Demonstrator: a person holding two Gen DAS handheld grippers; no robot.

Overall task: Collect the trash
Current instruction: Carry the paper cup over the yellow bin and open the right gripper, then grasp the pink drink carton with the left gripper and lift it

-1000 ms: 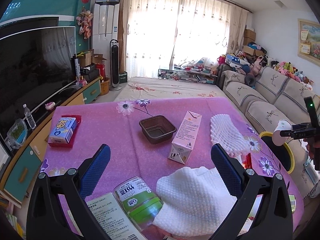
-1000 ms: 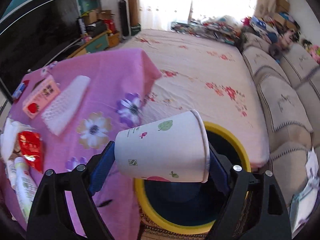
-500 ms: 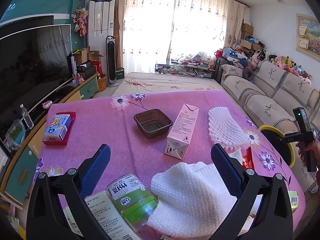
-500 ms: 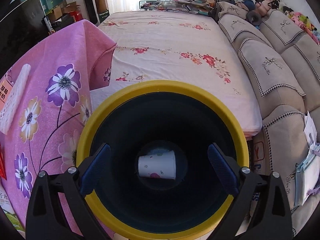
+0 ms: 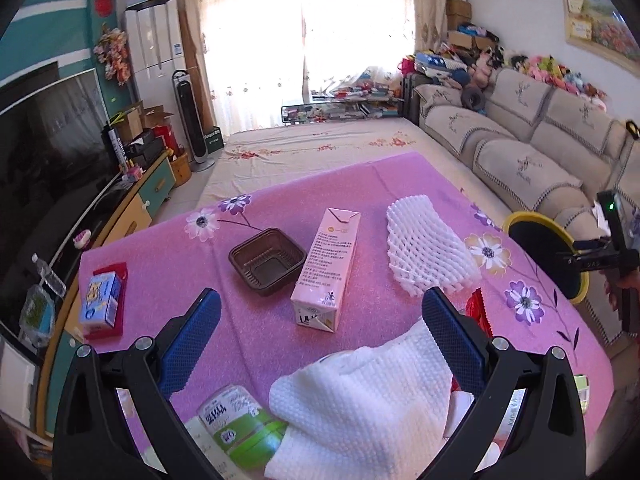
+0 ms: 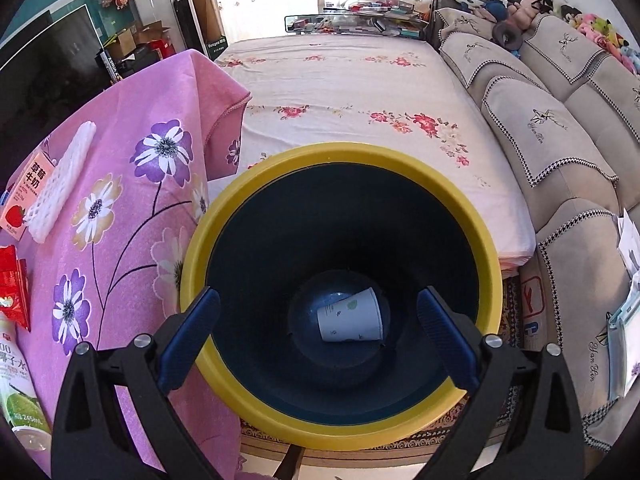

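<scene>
My right gripper (image 6: pixel 318 324) is open and empty above a yellow-rimmed dark bin (image 6: pixel 200 248). A white paper cup (image 6: pixel 350 317) lies on its side at the bin's bottom. My left gripper (image 5: pixel 320 332) is open and empty above the pink table (image 5: pixel 160 264). Below it lie a white textured cloth (image 5: pixel 360 404) and a green bottle (image 5: pixel 236 424). Ahead stand a pink milk carton (image 5: pixel 326 270), a brown plastic tray (image 5: pixel 266 260) and a white foam net (image 5: pixel 428 256). The bin (image 5: pixel 548 252) also shows at the table's right edge.
A blue box on a red packet (image 5: pixel 102 300) lies at the table's left. A red wrapper (image 6: pixel 12 284) and the green bottle (image 6: pixel 18 392) lie near the bin side. A sofa (image 6: pixel 560 140) stands to the right, a flowered bed (image 6: pixel 340 80) beyond, a TV (image 5: pixel 44 152) on the left.
My right gripper opened and let go of the paper cup, which fell into the bin. The left gripper stayed open and shifted slightly over the table.
</scene>
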